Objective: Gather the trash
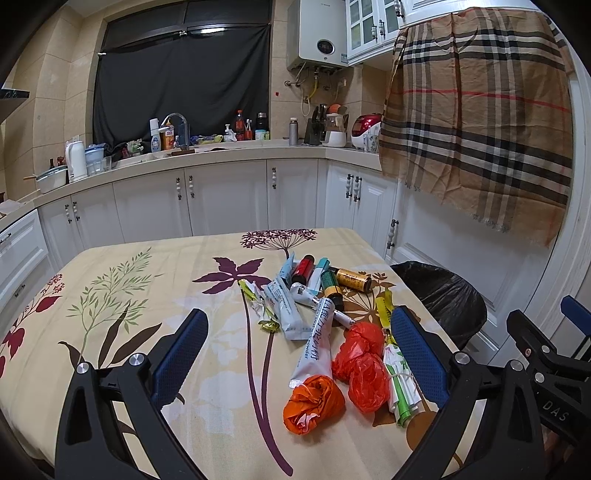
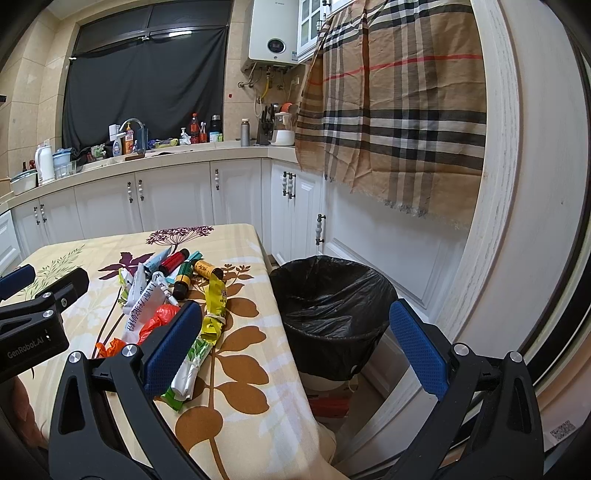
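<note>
Both claws wide, empty. We note the crumpled orange plastic bag (image 1: 314, 404) lies just ahead of our left claw (image 1: 299, 354); black-lined bin (image 2: 334, 314) sits right, beyond the table (image 2: 240, 369) edge.

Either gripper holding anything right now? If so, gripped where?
Nothing held. Left gripper is open above the trash pile on the table; right gripper is open, empty, near the black-lined bin.

A plaid cloth (image 1: 476, 122) hangs at the upper right, a white water heater (image 1: 317, 35) top centre. Black curtain (image 1: 181, 85) covers the window upper left, white kettle (image 1: 77, 161) below it.
</note>
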Demonstrator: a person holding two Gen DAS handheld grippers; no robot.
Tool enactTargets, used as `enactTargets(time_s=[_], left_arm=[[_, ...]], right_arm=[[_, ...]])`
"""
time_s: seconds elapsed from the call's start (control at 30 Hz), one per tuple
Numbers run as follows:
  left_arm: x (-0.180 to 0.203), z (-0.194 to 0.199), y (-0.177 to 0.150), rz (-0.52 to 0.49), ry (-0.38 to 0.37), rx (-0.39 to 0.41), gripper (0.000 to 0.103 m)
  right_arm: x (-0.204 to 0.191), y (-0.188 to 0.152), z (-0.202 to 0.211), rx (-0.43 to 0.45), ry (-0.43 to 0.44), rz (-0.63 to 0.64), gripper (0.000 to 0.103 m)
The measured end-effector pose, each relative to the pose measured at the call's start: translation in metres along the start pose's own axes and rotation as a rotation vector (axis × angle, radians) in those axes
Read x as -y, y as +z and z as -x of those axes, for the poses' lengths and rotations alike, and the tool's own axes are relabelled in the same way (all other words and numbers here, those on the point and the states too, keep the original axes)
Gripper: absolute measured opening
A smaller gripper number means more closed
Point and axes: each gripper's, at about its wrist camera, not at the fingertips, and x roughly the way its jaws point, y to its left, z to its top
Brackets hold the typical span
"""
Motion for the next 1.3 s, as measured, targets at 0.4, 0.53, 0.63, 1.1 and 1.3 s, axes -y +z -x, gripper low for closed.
enactTargets(time_s=[0.4,0.53,0.63,1.1,1.3], left_arm=[[-0.0007,-0.0003,-0.0007,0.0,-0.001,-0.001,0.096],[-0.0009,-0.0004,-0.0007,0.0,0.0,-0.001,0.096],[-0.0011,-0.0005,-0.0006,0.0,-0.002,-0.002,0.096],[-0.0031,-0.0007,-0.0015,0.0,-0.002,-0.002,0.096],[-0.005,-0.0007,-0.004,0.008,-0.012,-0.005,0.096]], right_arm=[[-0.0008,0.0009,0.0009,0.002,0.0,0.0,0.099],[-0.0012,0.0011,0.0011,0.001,0.0,0.0,0.099],[-0.001,0.0009,0.0013,0.001,0.0,0.001,0.099],[-0.001,0.0007,0.0013,0.002,0.0,0.001,0.099],[-0.0008,0.0004,0.001,0.003,-0.001,0.001,0.099]])
